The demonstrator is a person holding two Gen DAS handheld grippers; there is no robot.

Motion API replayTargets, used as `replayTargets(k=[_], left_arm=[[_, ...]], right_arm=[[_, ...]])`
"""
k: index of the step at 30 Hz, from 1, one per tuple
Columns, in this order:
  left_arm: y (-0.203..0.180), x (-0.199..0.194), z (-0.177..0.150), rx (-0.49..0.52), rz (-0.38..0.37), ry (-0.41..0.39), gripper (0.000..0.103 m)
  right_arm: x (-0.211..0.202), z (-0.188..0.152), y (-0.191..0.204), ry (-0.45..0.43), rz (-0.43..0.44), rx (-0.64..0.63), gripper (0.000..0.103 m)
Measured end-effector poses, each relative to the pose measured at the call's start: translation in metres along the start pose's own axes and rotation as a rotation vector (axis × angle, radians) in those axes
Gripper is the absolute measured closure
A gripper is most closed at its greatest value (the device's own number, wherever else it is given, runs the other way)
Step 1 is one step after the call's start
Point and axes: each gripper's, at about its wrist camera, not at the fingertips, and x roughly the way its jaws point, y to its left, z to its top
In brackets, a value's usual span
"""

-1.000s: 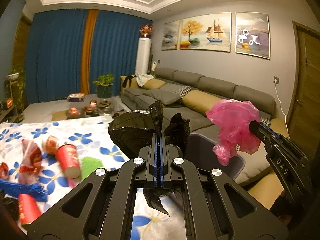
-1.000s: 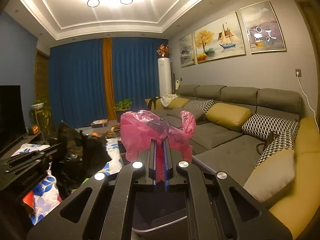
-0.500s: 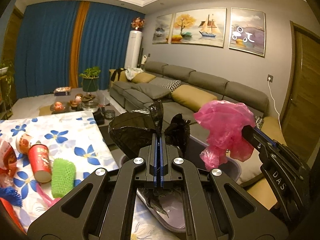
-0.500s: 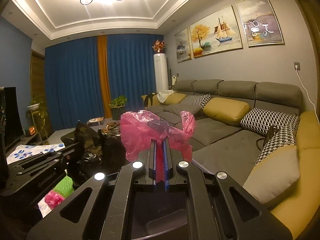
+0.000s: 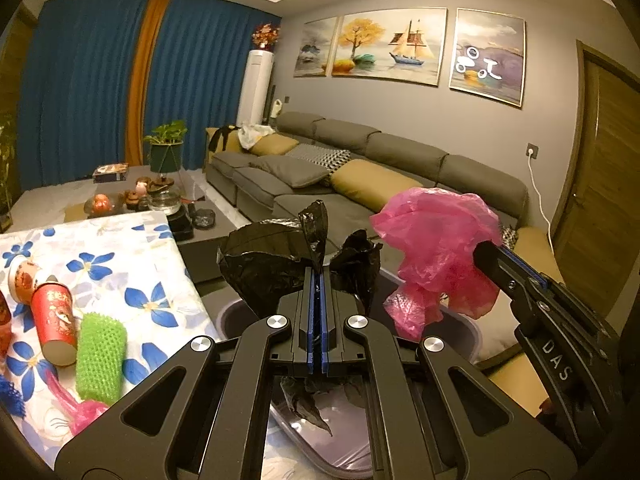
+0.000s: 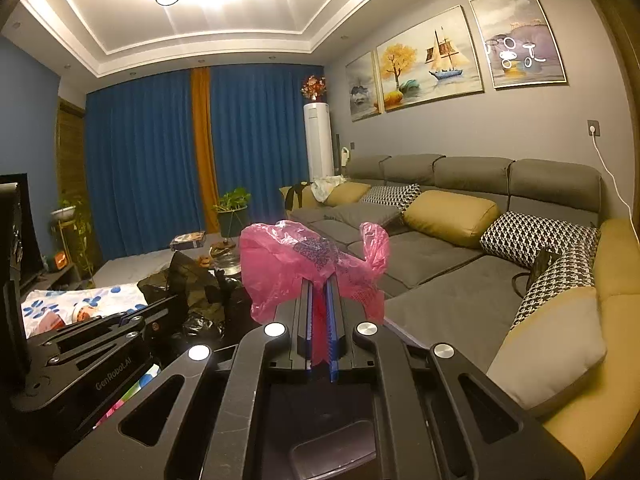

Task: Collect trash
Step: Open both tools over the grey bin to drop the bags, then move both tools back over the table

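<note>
Where the flowered tablecloth (image 5: 132, 264) fills the left of the left wrist view, litter lies on it: two red paper cups (image 5: 54, 322) on their sides, a green mesh sleeve (image 5: 100, 354) just beside the nearer cup, a scrap of pink plastic (image 5: 78, 412) below it, and blue netting (image 5: 10, 394) at the frame edge.

Centre, same view: left gripper (image 5: 316, 280), fingers pressed together on a crumpled black plastic bag (image 5: 264, 264), which bulges to both sides of the tips; a loose tail of it hangs beneath the fingers. Under the gripper sits a grey-purple bin (image 5: 460, 328) (rim and part of the interior visible), just beside the table edge.

Right: right gripper (image 5: 486, 250), closed on a pink plastic bag (image 5: 436, 248) held over the bin's far rim and apart from the black bag. Its own camera shows the pink bag (image 6: 304, 264) pinched between the blue pads (image 6: 332, 312), film trailing back through the narrow gap.

Background: grey sofa (image 6: 460, 264) with mustard and houndstooth cushions.
</note>
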Motion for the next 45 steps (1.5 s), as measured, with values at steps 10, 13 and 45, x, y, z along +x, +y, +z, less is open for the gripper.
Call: replayTargets(k=[10,13,45], left_arm=[[0.001,0.004,-0.001,0.004,-0.028,-0.007,0.033],[0.011,-0.001,-0.001,-0.029,0.018,-0.027,0.019],[0.088,-0.175,-0.063,-0.106,0.476,-0.078,0.007]], right_arm=[[0.003,0.002,-0.005,0.010,-0.007,0.022,0.096],[0.005,0.002,-0.010,0.020,-0.009,0.041,0.087],[-0.067,-0.031,0.058,0.019,0.117,-0.005,0.025]])
